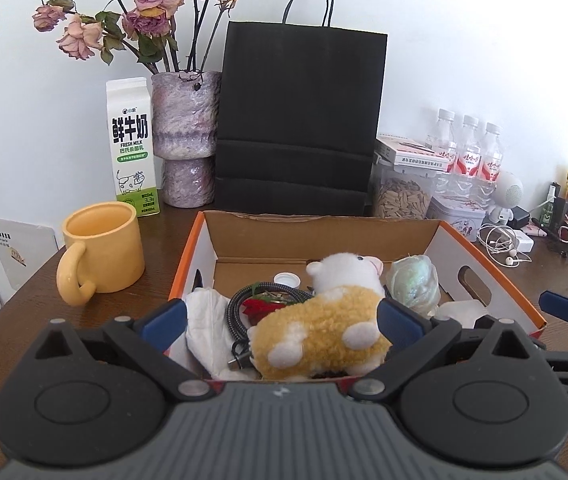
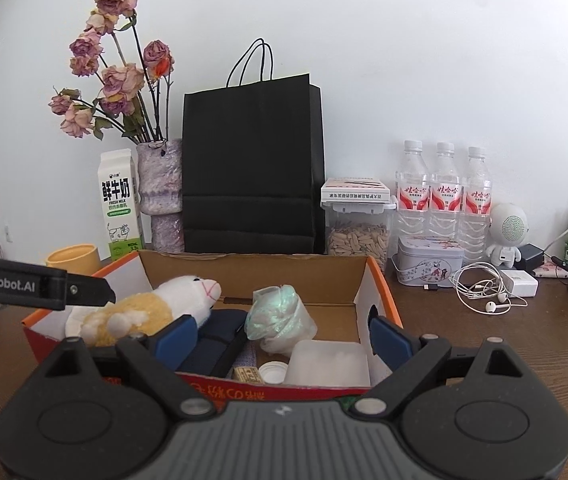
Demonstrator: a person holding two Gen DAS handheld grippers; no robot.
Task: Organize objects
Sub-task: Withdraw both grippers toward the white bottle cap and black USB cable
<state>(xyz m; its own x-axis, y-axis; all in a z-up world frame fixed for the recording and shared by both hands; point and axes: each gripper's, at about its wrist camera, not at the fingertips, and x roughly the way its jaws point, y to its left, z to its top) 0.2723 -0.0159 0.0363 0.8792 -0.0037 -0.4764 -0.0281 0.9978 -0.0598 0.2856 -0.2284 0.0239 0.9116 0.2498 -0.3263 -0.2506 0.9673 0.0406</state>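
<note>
Brown table (image 2: 484, 344) bears an open box (image 2: 380, 280) before a black bag (image 2: 252, 168); carton (image 1: 132, 148) reads "FRESH MILK". Both grippers (image 1: 282, 316) (image 2: 284, 332) gape, unclenched.

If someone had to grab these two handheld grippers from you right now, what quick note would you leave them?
Left gripper: open, holding nothing, over the near edge of the cardboard box.
Right gripper: open, empty, at the box's near right corner.
In the box: plush sheep, black cable, white cloth, crumpled plastic bag, clear container, bottle cap.
On the desk, outside it: yellow mug, milk carton, earphones.
Left to do: hard to tell; perhaps the loose desk items.
</note>
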